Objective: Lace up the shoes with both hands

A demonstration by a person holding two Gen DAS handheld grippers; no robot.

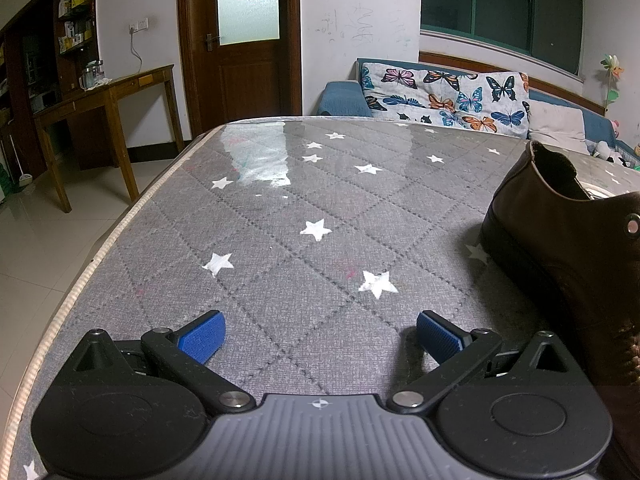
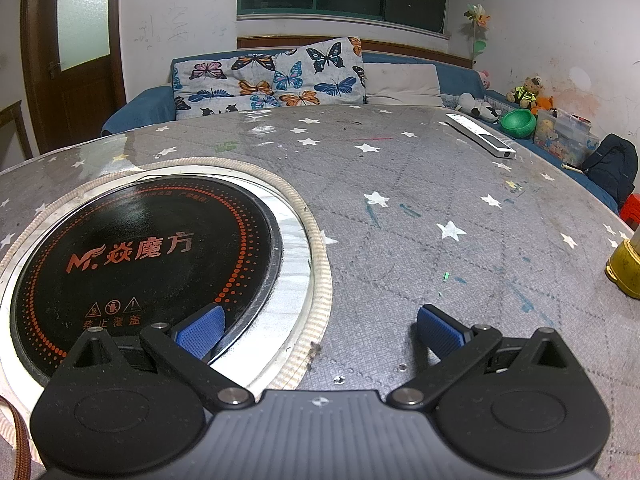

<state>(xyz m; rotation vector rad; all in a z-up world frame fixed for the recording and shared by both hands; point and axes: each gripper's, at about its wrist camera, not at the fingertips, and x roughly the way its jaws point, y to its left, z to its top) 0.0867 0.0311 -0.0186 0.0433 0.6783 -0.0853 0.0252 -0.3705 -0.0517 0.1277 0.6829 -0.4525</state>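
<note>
- The counter (image 1: 280,208) was a wide surface under a grey quilted cover printed with white stars, and it filled most of both wrist views.
- A round black induction plate (image 2: 140,256) with orange lettering sat sunk in the counter, at the near left of the right wrist view.
- The brown leather shoe (image 1: 560,248) stood upright on its sole at the right edge of the left wrist view. Its heel and open collar were at the far end, and its long axis ran from far toward the near right, where the body left the frame. One metal eyelet showed on its side; the toe was out of view.
- The left gripper (image 1: 320,336) hovered low over bare counter with its jaws spread wide and nothing between them. The shoe lay to the right of the jaws, just beside the right blue pad (image 1: 438,338) and not between the pads.
- The right gripper (image 2: 320,332) was likewise released and empty, its left blue pad (image 2: 200,334) over the rim of the induction plate. The shoe did not show in this view.
- A brown lace (image 2: 22,444) crossed the near left corner of the right wrist view, well left of the jaws.
- A white remote control (image 2: 480,136) lay at the far right of the counter.
- A yellow object (image 2: 626,268) stood at the right edge, cut off by the frame.
</note>
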